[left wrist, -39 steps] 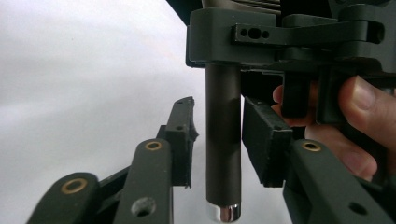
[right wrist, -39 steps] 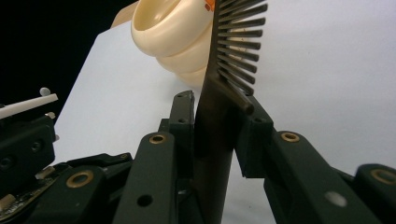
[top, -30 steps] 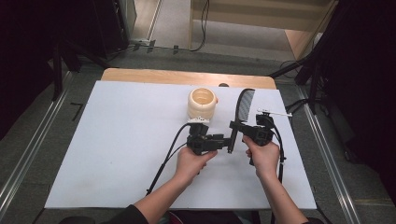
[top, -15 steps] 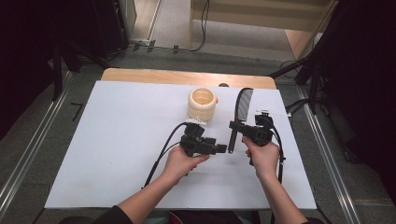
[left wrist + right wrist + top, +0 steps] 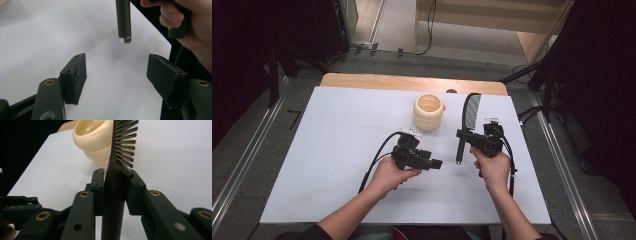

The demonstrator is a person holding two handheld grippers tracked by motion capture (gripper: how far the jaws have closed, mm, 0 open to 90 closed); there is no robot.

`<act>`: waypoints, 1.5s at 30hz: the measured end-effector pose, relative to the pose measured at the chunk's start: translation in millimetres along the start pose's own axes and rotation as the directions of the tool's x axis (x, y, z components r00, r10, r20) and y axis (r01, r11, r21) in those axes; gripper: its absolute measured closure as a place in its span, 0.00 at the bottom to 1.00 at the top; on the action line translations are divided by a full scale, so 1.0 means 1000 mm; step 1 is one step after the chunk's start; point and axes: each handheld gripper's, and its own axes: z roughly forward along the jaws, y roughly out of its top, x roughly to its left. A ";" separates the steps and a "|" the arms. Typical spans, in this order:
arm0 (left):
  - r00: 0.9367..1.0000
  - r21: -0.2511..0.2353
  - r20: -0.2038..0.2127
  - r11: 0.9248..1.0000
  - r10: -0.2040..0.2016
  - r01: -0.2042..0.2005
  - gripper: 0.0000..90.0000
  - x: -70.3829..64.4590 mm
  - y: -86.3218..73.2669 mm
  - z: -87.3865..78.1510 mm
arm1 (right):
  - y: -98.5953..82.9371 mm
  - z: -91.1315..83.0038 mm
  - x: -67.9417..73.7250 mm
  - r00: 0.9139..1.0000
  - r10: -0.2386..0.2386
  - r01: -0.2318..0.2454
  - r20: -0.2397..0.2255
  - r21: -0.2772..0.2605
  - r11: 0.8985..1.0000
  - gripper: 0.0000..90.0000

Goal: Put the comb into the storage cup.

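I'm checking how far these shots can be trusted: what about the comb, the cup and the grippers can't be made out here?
- Comb: in the right gripper view its tooth end is cut off by the top edge; the right gripper covers part of the handle.
- Cream cup: its contents are too small to judge in the high view.
- Left gripper: its body is cut off by the bottom edge of the left gripper view.

White-topped wooden table (image 5: 337,125), grey floor (image 5: 402,30), dark surroundings

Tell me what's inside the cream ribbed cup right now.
Nothing shows inside the cream ribbed cup: its inner wall looks bare. The bottom is hidden by the rim, and the comb stays outside.
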 end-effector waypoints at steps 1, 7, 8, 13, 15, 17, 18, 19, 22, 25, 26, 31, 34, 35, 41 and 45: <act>1.000 0.006 0.003 1.000 0.003 -0.003 0.37 0.001 -0.001 -0.002 | 0.000 0.000 0.000 1.000 -0.007 0.007 -0.002 -0.004 1.000 0.77; 0.999 0.024 0.022 0.999 0.028 -0.028 0.36 0.003 -0.004 -0.013 | -0.001 -0.001 0.002 1.000 -0.029 0.029 0.001 -0.011 1.000 0.77; 0.999 0.024 0.032 0.999 0.032 -0.033 0.33 0.003 -0.004 -0.015 | -0.001 -0.001 0.003 0.999 -0.039 0.039 0.003 -0.016 0.999 0.77; 0.997 0.058 0.005 0.995 0.077 -0.077 0.33 0.004 -0.010 -0.022 | -0.001 -0.001 0.004 0.998 -0.055 0.055 0.008 -0.022 0.998 0.77; 0.997 0.065 0.006 0.995 0.077 -0.078 0.32 0.006 -0.012 -0.024 | -0.002 -0.001 0.005 0.998 -0.061 0.061 0.010 -0.027 0.998 0.77; 0.997 0.066 0.000 0.995 0.079 -0.078 0.32 0.007 -0.014 -0.026 | -0.002 -0.002 0.005 0.998 -0.067 0.067 0.011 -0.032 0.997 0.77; 0.997 0.066 -0.003 0.995 0.081 -0.080 0.32 0.008 -0.015 -0.027 | -0.002 -0.002 0.006 0.997 -0.071 0.072 0.011 -0.035 0.997 0.77; 0.996 0.067 -0.010 0.994 0.088 -0.087 0.32 0.008 -0.016 -0.029 | -0.002 -0.002 0.006 0.997 -0.074 0.074 0.011 -0.035 0.997 0.77; 0.993 0.075 -0.033 0.991 0.114 -0.111 0.32 0.010 -0.019 -0.033 | -0.003 -0.001 0.007 0.996 -0.084 0.084 0.014 -0.035 0.996 0.77; 0.991 0.079 -0.052 0.989 0.126 -0.122 0.32 0.012 -0.023 -0.037 | -0.003 -0.001 0.008 0.996 -0.092 0.092 0.015 -0.035 0.995 0.77; 0.989 0.081 -0.057 0.988 0.136 -0.131 0.32 0.012 -0.024 -0.038 | -0.003 -0.001 0.008 0.995 -0.095 0.095 0.015 -0.037 0.995 0.77; 0.983 0.099 -0.081 0.983 0.163 -0.155 0.32 0.016 -0.031 -0.043 | -0.004 -0.002 0.009 0.995 -0.101 0.101 0.005 -0.038 0.994 0.77; 0.984 0.103 -0.092 0.984 0.154 -0.144 0.32 0.019 -0.036 -0.048 | -0.005 -0.002 0.010 0.994 -0.109 0.109 -0.001 -0.039 0.993 0.77; 0.985 0.100 -0.093 0.985 0.148 -0.139 0.32 0.020 -0.037 -0.050 | -0.005 -0.002 0.010 0.994 -0.110 0.110 -0.001 -0.042 0.993 0.77; 0.984 0.108 -0.112 0.986 0.141 -0.129 0.32 0.026 -0.047 -0.060 | -0.006 -0.003 0.014 0.991 -0.132 0.133 0.005 -0.052 0.990 0.77; 0.982 0.097 -0.123 0.986 0.144 -0.132 0.32 0.027 -0.052 -0.067 | -0.006 -0.003 0.015 0.990 -0.144 0.144 0.004 -0.055 0.988 0.77</act>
